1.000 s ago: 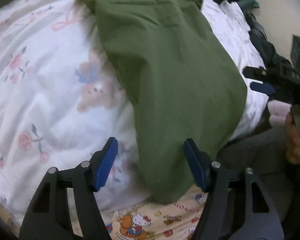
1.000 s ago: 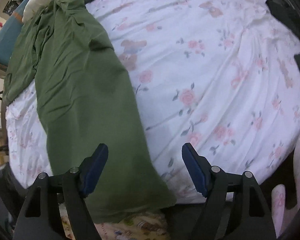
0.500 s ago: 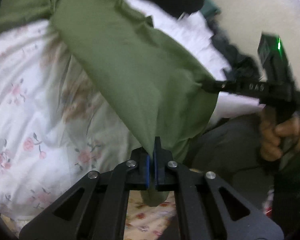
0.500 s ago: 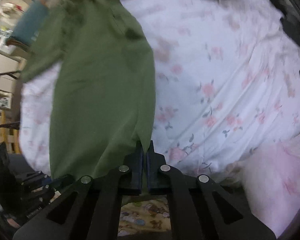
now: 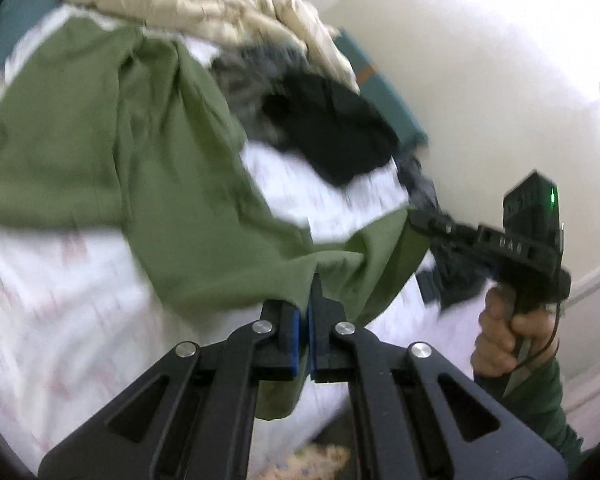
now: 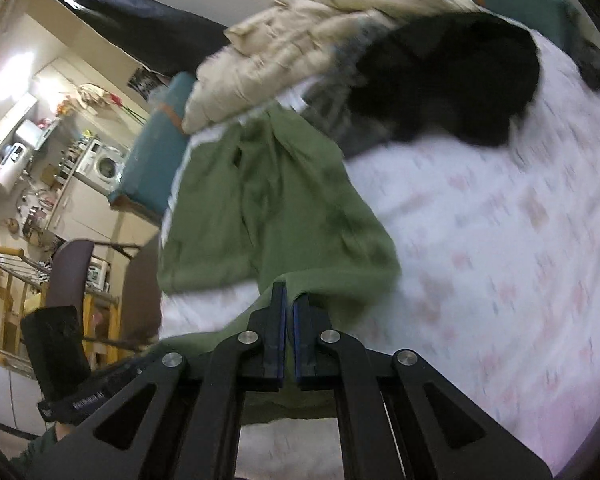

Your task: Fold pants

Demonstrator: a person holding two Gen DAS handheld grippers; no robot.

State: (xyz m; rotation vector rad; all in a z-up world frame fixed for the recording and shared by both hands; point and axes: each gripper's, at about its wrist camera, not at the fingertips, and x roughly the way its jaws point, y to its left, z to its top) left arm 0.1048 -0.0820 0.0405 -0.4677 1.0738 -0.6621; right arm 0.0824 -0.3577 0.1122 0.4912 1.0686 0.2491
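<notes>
Pants: olive green pants [image 5: 148, 184], creased. One end lies on the bed near the heaped clothing; the other end is raised off the sheet and hangs between the two grippers.
Pants, detail: the right wrist view shows a dark slit [image 6: 238, 156] in the cloth, possibly a pocket; blur prevents certainty.
Left gripper: left gripper [image 5: 308, 320] has its blue pads pressed together on a corner of the pants hem, with a flap of green cloth hanging below the jaws.
Right gripper: right gripper [image 6: 289, 320] is clamped likewise on the other corner of the hem, cloth pinched between the pads.
Bed: white bed sheet [image 6: 500, 240] with a pink floral print, smeared by motion in both views.
Heaped clothing: a cream quilted jacket [image 5: 228, 12] and a black garment [image 5: 332, 132] at the far end of the bed.
Left wrist view only: a person's hand [image 5: 508, 332] gripping the handle of the right gripper, a green sleeve [image 5: 536, 404], a green indicator light [image 5: 553, 197], and a plain white wall [image 5: 460, 60].
Right wrist view only: a room beyond the bed with a washing machine [image 6: 106, 166], cluttered shelves and a wooden railing [image 6: 4, 300].
</notes>
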